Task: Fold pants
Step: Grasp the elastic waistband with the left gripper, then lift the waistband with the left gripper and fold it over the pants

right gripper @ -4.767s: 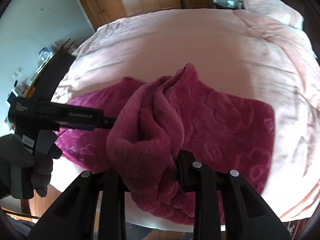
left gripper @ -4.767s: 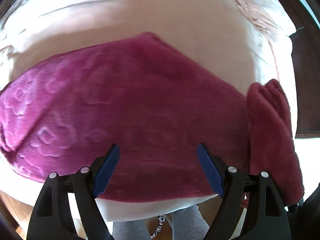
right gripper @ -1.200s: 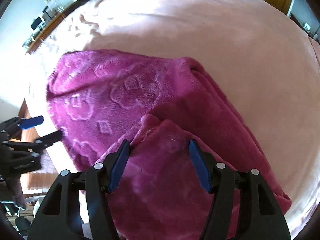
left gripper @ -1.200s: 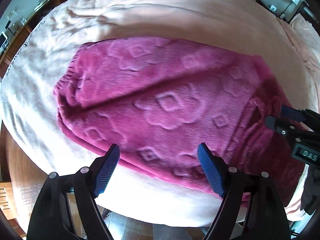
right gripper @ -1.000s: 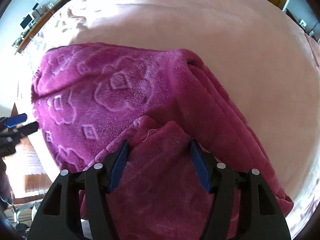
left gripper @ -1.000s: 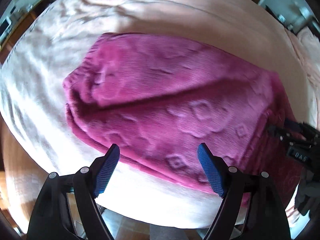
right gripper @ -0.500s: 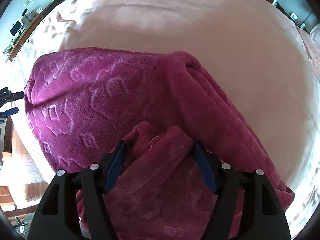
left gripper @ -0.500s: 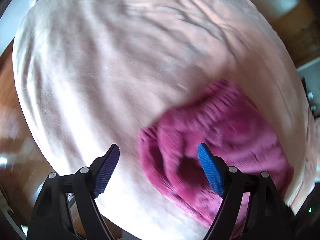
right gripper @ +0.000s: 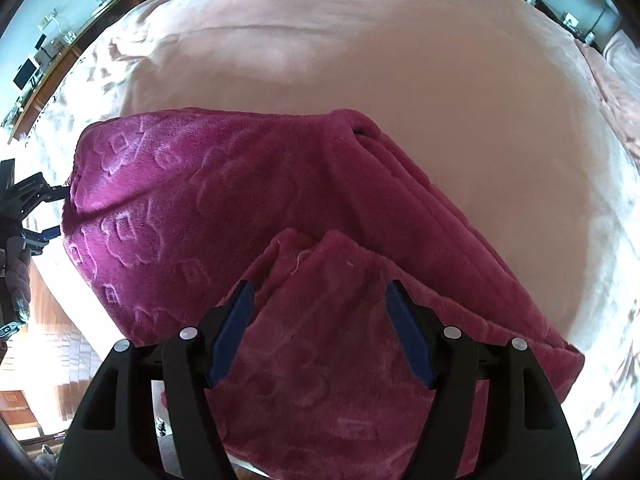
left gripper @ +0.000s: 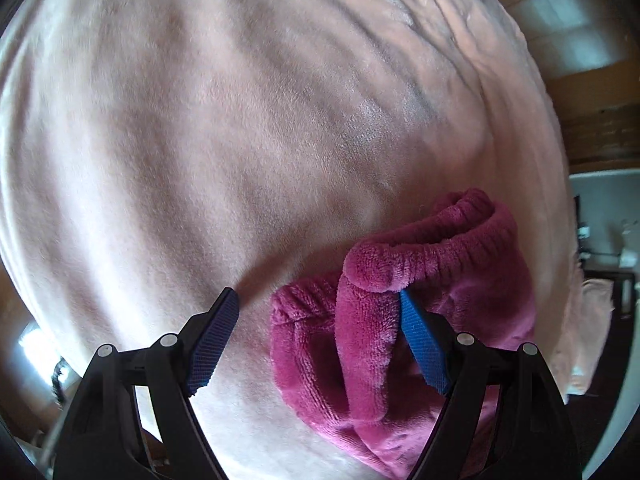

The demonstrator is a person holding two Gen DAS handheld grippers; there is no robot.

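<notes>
While the pants [right gripper: 248, 208] lie folded over on the pink blanket [right gripper: 420, 80], magenta fleece with embossed flowers, we note the change: a second ago the left gripper [left gripper: 316, 320] looked across the whole garment, now it sits low at the waistband [left gripper: 432, 244] end, jaws wide. The elastic corner stands between its pads, one pad tucked under the rolled band, but we see no squeeze. From the right wrist view the same tool shows at the far left edge of the pants, straddling that end.

The right gripper [right gripper: 316, 308] hovers over the cuffs [right gripper: 320, 256] laid on top of the pants; jaws fairly wide, nothing pinched, and slightly wider than a second ago. We judge it let the leg ends go, so one fold is down and the left is setting up the next fold.

Around the pants: the blanket is creased beyond the waistband. Beyond the blanket a wooden shelf [right gripper: 60, 52] with clutter, wood doors, and a pillow [right gripper: 618, 64].
</notes>
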